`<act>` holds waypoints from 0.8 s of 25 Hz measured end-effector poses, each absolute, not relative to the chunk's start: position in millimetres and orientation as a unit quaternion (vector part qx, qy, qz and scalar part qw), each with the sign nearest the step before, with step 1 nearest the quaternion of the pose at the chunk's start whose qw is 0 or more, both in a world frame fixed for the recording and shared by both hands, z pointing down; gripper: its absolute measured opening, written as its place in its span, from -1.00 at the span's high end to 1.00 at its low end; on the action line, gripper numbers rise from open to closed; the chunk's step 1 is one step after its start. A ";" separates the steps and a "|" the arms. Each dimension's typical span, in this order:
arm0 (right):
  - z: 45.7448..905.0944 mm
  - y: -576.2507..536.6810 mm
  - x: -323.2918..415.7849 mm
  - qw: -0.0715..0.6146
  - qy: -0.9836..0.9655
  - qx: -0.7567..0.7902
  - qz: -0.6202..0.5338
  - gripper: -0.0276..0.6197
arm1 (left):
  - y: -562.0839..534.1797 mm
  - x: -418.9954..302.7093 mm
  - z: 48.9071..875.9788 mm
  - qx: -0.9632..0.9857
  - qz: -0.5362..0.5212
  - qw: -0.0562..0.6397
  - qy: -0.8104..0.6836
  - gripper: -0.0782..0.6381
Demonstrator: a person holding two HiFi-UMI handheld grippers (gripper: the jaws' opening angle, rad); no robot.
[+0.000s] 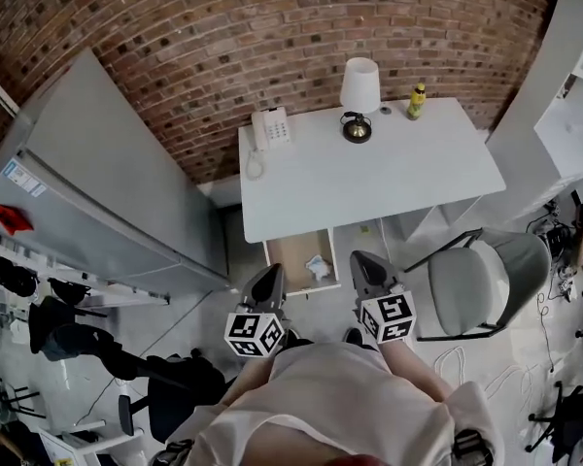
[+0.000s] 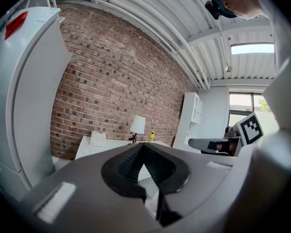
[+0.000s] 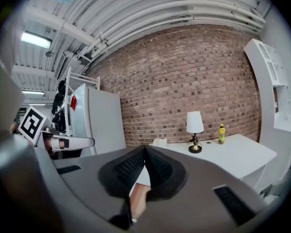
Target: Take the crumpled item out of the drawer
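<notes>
Quick update from the remote station. I'm looking at the head view, and the white desk (image 1: 389,178) is sitting against the brick wall (image 1: 223,37). There's a telephone (image 1: 271,127) at its back left corner. A lamp (image 1: 360,90) is standing along the back edge, and a yellow bottle (image 1: 418,100) is just right of the lamp. The drawer (image 1: 293,258) under the desk's front edge is hanging open, pulled out toward the person.

The crumpled item (image 1: 318,266) is lying inside the drawer. It's a small white wad in the right half, toward the front end and close to the right wall. Nothing is touching it.

Both grippers are being held out in front of the person, pointing at the desk. The left gripper (image 1: 270,272) is showing over the drawer's front left corner. The right gripper (image 1: 361,258) is showing just off the drawer's right side. The wad is lying between the two of them in that view.

As for the fingers, each gripper's own view is showing them pressed together at the tips with nothing pinched between them. So both are closed and empty.

A grey chair (image 1: 476,284) is standing to the right of the drawer. A big grey cabinet (image 1: 107,183) is taking up the left side, next to the desk.
</notes>
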State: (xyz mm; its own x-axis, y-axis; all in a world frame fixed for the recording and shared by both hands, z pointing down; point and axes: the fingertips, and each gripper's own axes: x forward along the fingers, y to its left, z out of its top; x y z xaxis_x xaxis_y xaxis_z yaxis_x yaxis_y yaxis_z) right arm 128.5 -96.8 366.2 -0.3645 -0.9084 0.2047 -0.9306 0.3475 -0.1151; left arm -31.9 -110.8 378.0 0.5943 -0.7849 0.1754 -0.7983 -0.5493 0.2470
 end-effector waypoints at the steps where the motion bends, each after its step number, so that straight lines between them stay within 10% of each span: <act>1: 365.5 -101.1 126.2 0.051 -0.814 0.569 0.109 0.89 | -117.6 -34.7 379.2 0.884 0.027 0.151 -0.442 0.76; 20: 406.7 -101.9 113.6 0.064 -0.757 0.625 0.177 0.89 | -166.7 -73.8 413.1 0.897 0.062 0.163 -0.407 0.76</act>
State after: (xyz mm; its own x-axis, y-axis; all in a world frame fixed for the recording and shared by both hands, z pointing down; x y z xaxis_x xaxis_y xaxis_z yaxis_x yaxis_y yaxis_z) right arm 113.6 -101.9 406.7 -0.2098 -0.9245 0.3182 -0.9699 0.1555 -0.1875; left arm -73.8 -166.7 413.1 0.6605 -0.7101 0.2440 -0.7505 -0.6154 0.2410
